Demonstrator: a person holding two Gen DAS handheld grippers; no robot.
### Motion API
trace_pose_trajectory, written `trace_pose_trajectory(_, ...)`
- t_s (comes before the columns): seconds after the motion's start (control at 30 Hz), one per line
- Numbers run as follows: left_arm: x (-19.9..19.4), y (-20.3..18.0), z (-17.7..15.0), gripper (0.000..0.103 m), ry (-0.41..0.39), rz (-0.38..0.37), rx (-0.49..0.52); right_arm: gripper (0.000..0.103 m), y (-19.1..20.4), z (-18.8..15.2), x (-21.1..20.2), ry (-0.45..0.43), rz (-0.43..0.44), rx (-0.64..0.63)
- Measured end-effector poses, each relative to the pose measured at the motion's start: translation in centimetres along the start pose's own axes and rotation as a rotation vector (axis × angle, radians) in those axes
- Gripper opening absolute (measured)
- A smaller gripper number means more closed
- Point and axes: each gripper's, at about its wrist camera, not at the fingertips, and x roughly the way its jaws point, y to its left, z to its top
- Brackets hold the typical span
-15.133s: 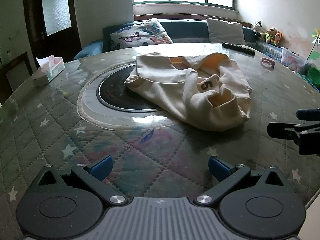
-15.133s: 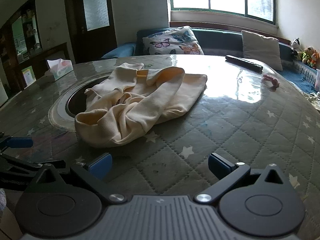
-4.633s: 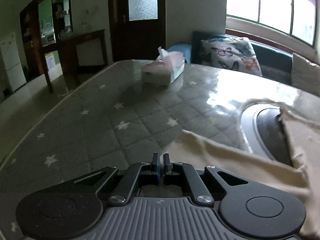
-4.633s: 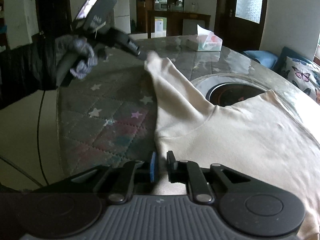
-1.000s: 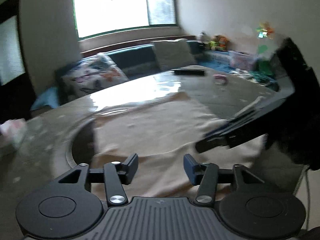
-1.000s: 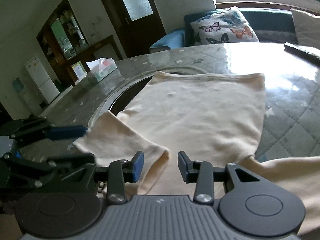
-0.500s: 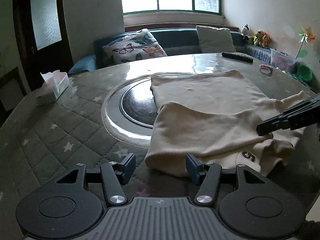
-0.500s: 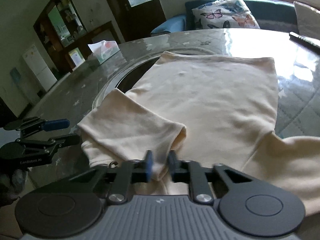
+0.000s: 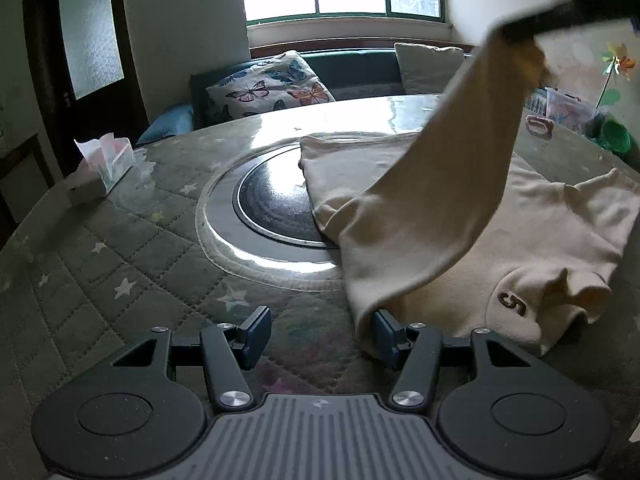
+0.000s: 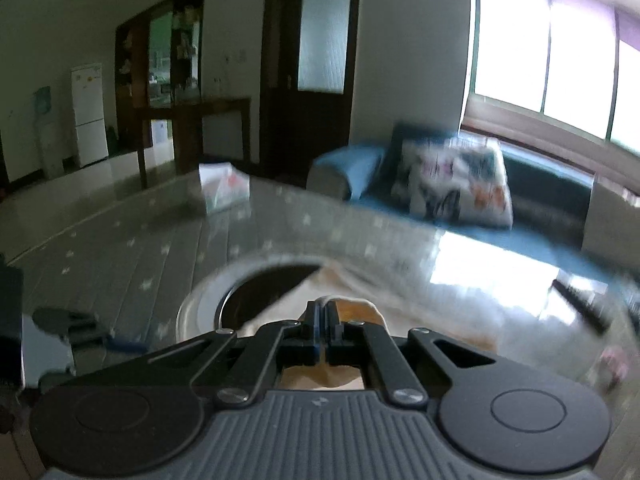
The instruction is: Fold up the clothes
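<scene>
A cream sweatshirt (image 9: 532, 220) with a small "5" on it lies spread on the round quilted table (image 9: 100, 256), partly over the dark centre disc (image 9: 276, 204). Its left sleeve (image 9: 452, 184) is lifted up and to the right, pinched at the cuff by my right gripper (image 9: 516, 34), seen at the top right of the left wrist view. In the blurred right wrist view, my right gripper (image 10: 321, 322) is shut on the cream cuff (image 10: 348, 308). My left gripper (image 9: 318, 332) is open, low over the table, with its right pad touching the sweatshirt's near edge.
A tissue box (image 9: 104, 164) sits at the table's far left. A pink object (image 9: 538, 125) lies at the far right edge, near a green container (image 9: 618, 136). A sofa with a butterfly cushion (image 9: 268, 88) runs behind the table under the window.
My right gripper has shut on the folded sleeve's cuff and lifted it high to the right. The left gripper stays open and has moved closer to the sweatshirt's near edge.
</scene>
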Motion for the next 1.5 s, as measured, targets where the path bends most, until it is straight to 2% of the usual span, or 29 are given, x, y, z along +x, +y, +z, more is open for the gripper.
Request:
trace_pose_trajectory(0.1, -0.2, -0.1, -0.1, 0.051, 0.0, 0.002, 0.013, 0.002, -0.4, 0.3, -0.6, -0.022, -0.029, -0.011)
trace_pose_trajectory(0.17, -0.4, -0.1, -0.3, 0.047, 0.0, 0.004, 0.023, 0.002, -1.2, -0.6, -0.3, 0.001, -0.052, 0.013)
trace_pose_trajectory(0.23, -0.6, -0.1, -0.4, 0.043, 0.003, 0.003, 0.032, 0.002, -2.1, -2.4, 0.5, 0.058, -0.064, 0.054)
trace_pose_trajectory(0.4, -1.0, 0.0, -0.3, 0.043, 0.014, 0.003, 0.052, 0.003, -3.7, -7.7, 3.3, 0.23, -0.079, 0.142)
trace_pose_trajectory(0.5, -1.7, 0.4, 0.2, 0.044, 0.018, -0.004, 0.069, 0.006, -4.4, -9.8, 3.8, 0.284, -0.084, 0.181)
trace_pose_trajectory(0.77, -3.2, 1.5, 2.6, 0.044, -0.007, -0.013, 0.1, 0.008, -5.5, -9.5, 2.3, 0.206, -0.068, 0.209)
trace_pose_trajectory(0.87, -1.9, 1.0, 3.8, 0.043, -0.016, -0.035, 0.092, 0.008, -5.7, -9.3, 3.6, 0.189, -0.038, 0.226)
trace_pose_trajectory(1.0, -0.2, 0.3, 5.3, 0.029, -0.028, -0.063, 0.08, 0.008, -5.8, -9.5, 5.5, 0.187, -0.012, 0.243)
trace_pose_trajectory(1.13, 2.9, -0.7, 6.3, 0.022, -0.01, -0.104, 0.069, 0.008, -6.4, -10.4, 6.8, 0.216, -0.016, 0.279)
trace_pose_trajectory(1.33, 6.5, -0.5, 6.2, 0.021, 0.051, -0.088, 0.05, 0.009, -6.7, -11.3, 6.1, 0.214, 0.002, 0.293)
trace_pose_trajectory(1.5, 6.5, 0.2, 5.9, 0.023, 0.05, -0.092, 0.038, 0.013, -6.2, -11.4, 4.6, 0.201, 0.02, 0.27)
